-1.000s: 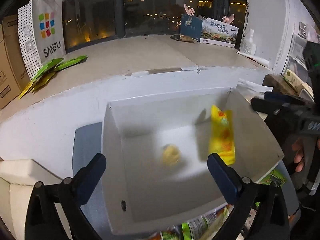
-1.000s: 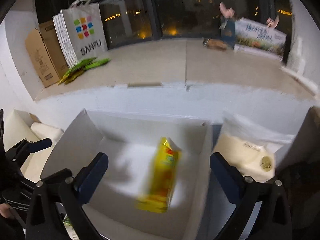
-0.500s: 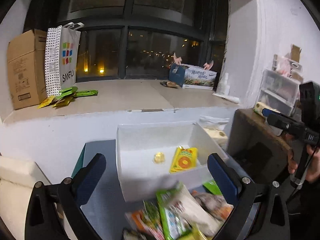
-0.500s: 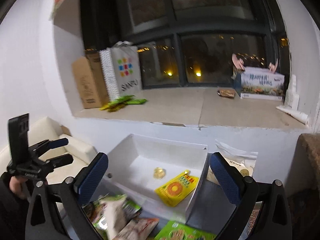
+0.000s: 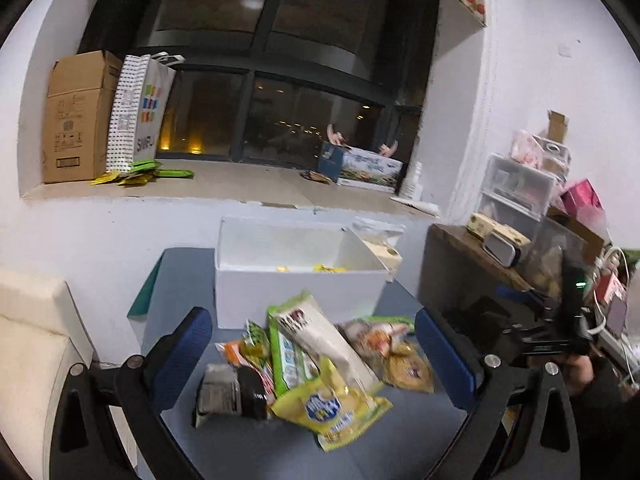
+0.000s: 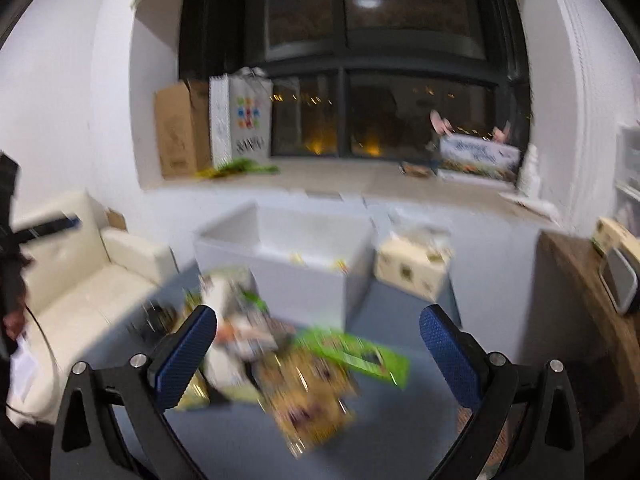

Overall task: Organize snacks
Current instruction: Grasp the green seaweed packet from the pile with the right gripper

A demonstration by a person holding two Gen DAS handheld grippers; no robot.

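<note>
Snacks (image 5: 316,364), a loose heap of crinkly foil and plastic packets, lie on the grey worktop (image 5: 400,448) just in front of the white box (image 5: 296,284). Both the left tool (image 5: 312,354) and right tool (image 6: 318,350) hang wide open and empty. Best to pinch one top packet by its flat sealed edge, since glossy film likely slips.

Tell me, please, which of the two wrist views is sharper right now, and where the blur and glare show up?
Left wrist view: fairly sharp, the snack pile and white box readable, fisheye bending the walls. Right wrist view: motion-smeared, the snack pile streaked and the white box soft. Both views: a ceiling light reflects in the dark window, and both grippers' blue pads stay crisp.
</note>
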